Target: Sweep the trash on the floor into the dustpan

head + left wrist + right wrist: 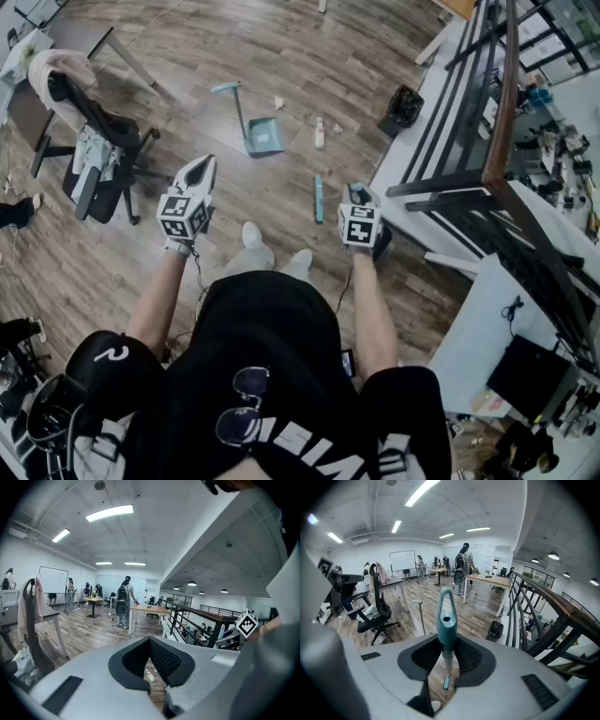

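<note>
A teal dustpan (263, 136) with a long upright handle (232, 90) stands on the wooden floor ahead of me. Trash lies to its right: a small bottle (320, 133) and a crumpled scrap (278, 102). My right gripper (357, 192) is shut on the teal broom handle (445, 618), which runs down between the pads to the broom head (319, 199) on the floor. My left gripper (203, 163) is shut with nothing in it and hangs in the air left of the dustpan. Through its jaws the bottle (150, 676) shows on the floor.
A black office chair (94, 159) draped with clothes stands to the left. A black waste bin (403, 108) sits by the dark stair railing (497, 122) on the right. Table legs (122, 52) stand at the far left. People stand far off by desks (464, 571).
</note>
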Action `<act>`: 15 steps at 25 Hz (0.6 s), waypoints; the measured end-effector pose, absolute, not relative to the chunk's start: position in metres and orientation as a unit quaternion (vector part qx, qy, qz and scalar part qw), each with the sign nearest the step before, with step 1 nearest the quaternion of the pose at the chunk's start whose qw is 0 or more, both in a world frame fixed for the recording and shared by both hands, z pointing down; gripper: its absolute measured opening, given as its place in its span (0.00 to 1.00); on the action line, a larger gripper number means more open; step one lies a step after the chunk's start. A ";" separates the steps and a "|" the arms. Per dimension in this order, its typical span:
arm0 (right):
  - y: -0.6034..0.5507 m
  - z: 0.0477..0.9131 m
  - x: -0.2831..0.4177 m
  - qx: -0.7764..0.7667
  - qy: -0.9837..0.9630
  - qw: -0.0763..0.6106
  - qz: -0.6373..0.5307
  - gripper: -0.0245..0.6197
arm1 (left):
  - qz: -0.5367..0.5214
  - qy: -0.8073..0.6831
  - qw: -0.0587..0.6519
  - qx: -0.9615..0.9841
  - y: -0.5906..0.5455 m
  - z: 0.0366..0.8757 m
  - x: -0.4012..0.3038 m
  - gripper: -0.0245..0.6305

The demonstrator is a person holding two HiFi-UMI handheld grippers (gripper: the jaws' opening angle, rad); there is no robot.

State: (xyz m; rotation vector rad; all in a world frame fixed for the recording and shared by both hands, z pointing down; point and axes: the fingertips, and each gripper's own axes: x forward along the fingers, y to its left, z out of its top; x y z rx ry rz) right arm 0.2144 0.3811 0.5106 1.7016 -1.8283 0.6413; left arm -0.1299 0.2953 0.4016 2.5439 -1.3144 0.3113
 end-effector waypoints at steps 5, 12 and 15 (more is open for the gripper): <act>0.376 0.508 0.213 0.637 -0.681 0.275 0.236 0.17 | 0.107 -0.451 0.131 0.876 0.289 0.403 -0.133 0.04; 0.357 0.506 0.212 0.642 -0.675 0.280 0.232 0.17 | 0.107 -0.443 0.136 0.879 0.271 0.410 -0.138 0.04; 0.345 0.504 0.212 0.646 -0.671 0.282 0.230 0.17 | 0.109 -0.437 0.137 0.882 0.260 0.414 -0.142 0.04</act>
